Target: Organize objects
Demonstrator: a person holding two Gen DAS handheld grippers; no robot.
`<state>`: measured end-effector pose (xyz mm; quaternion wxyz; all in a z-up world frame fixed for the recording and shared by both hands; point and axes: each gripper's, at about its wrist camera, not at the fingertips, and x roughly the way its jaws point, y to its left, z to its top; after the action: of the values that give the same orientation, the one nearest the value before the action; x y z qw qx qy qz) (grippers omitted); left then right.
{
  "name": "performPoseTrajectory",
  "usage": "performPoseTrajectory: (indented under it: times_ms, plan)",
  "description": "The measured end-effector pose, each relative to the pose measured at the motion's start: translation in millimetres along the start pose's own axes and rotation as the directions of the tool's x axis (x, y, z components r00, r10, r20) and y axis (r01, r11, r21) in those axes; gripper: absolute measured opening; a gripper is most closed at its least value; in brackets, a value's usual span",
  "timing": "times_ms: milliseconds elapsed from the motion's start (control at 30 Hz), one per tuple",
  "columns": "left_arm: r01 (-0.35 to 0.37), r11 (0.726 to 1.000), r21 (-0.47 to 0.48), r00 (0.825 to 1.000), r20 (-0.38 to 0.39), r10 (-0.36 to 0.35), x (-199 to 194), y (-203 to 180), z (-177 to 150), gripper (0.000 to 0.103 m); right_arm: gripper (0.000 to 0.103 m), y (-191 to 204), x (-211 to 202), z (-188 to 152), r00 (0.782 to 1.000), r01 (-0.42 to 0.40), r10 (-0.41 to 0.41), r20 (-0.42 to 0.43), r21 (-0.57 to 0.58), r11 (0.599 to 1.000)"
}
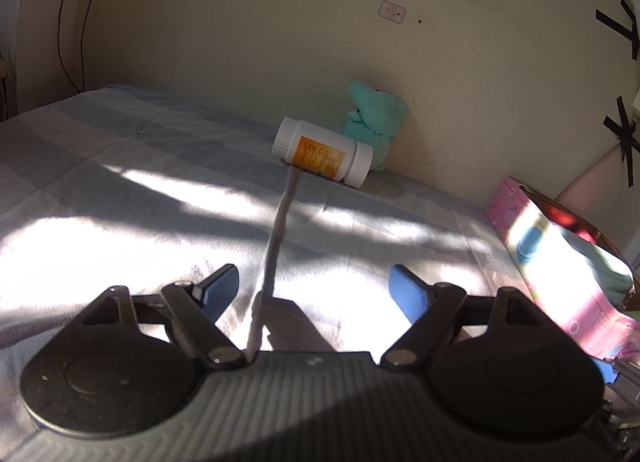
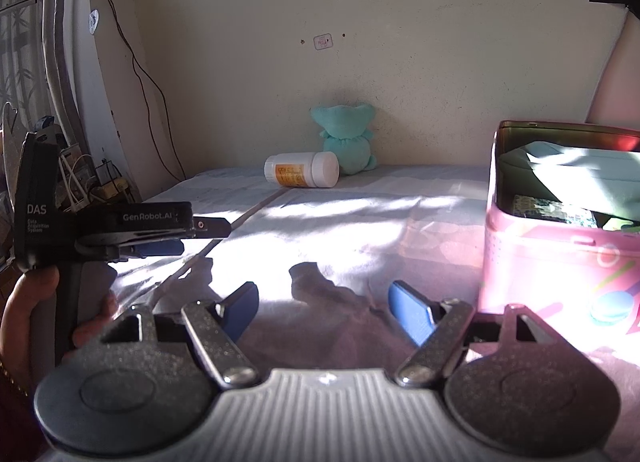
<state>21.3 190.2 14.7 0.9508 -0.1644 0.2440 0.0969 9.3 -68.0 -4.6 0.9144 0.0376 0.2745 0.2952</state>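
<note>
Bed point(image 1: 120, 182) in pale checked sheet, patched with sunlight, set against a cream wall. White pill bottle point(image 1: 322, 151) with orange label, lying on its side near the wall, cap toward the left in the left wrist view; round and hard-walled, hence likely to roll and slip if pinched near the ends. Best taken across the mid-body, over the label, pads square to the long axis; probably light, contents unknown. Teal plush toy point(image 1: 372, 122) just behind the bottle, leaning on the wall, touching or nearly so; soft, compressible, forgiving of any grip, best seized at the body and not at a limb. Pink tin box point(image 2: 552, 258) at the right, lid off, already holding folded fabric and packets; judged the likely destination. Left tongs point(image 1: 316, 294) spread apart, nothing between the blue pads, pointed toward the bottle but well short of it. Right tongs point(image 2: 324, 308) likewise spread and empty, just beside the box. Grey cord point(image 1: 280, 238) running across the sheet toward the bottle; a possible snag.
</note>
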Motion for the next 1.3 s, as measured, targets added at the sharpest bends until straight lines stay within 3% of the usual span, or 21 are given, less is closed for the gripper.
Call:
performPoseTrajectory:
  times_ms: [167,267,333,467,567,633,733,833,967,1033,1100,1200,1300]
  plan:
    - [-0.081,0.997,-0.016,0.993,0.083,0.082,11,25,15,0.084,0.074,8,37,45,0.999,-0.020,0.020,0.043,0.003,1.000]
    - [-0.078,0.995,-0.069,0.997,0.020,0.080,20,37,15,0.084,0.074,9,79,78,0.997,-0.006,0.003,0.082,0.028,1.000]
    - [-0.069,0.995,-0.075,0.996,0.050,0.073,15,39,15,0.084,0.074,5,114,96,0.998,-0.019,0.014,0.060,0.080,0.997]
    - [-0.078,0.991,-0.106,0.997,0.015,0.080,16,44,17,0.084,0.075,7,194,120,0.999,0.005,0.001,-0.046,0.136,0.991]
    - [-0.090,0.981,-0.173,0.996,-0.006,0.090,15,57,19,0.084,0.087,11,230,132,0.996,0.014,0.004,-0.085,0.218,0.976]
    - [-0.094,0.969,-0.231,0.996,-0.012,0.094,13,67,20,0.084,0.089,18,245,138,0.996,0.023,0.000,-0.090,0.249,0.968]
    - [-0.084,0.952,-0.295,0.996,-0.009,0.085,10,75,22,0.084,0.090,34,252,144,0.997,0.063,-0.055,-0.058,0.150,0.987]
    - [-0.079,0.951,-0.300,0.997,-0.005,0.081,7,74,22,0.084,0.089,46,248,143,0.999,0.049,-0.049,-0.022,-0.019,0.999]
    - [-0.066,0.956,-0.287,0.998,-0.004,0.068,6,69,22,0.084,0.087,64,246,136,0.999,0.037,-0.035,0.013,-0.302,0.953]
    - [-0.073,0.957,-0.282,0.997,-0.005,0.074,6,68,22,0.084,0.083,69,261,138,0.998,0.022,-0.042,-0.042,-0.397,0.918]
    - [-0.084,0.955,-0.285,0.996,-0.010,0.085,7,69,21,0.084,0.071,71,286,141,0.985,0.003,-0.080,-0.155,-0.446,0.895]
    - [-0.095,0.949,-0.300,0.995,-0.018,0.093,9,73,21,0.084,0.068,73,312,134,0.956,0.054,-0.203,-0.210,-0.557,0.828]
    - [-0.108,0.950,-0.293,0.994,-0.015,0.108,9,73,21,0.084,0.056,69,305,129,0.964,0.052,-0.181,-0.193,-0.536,0.843]
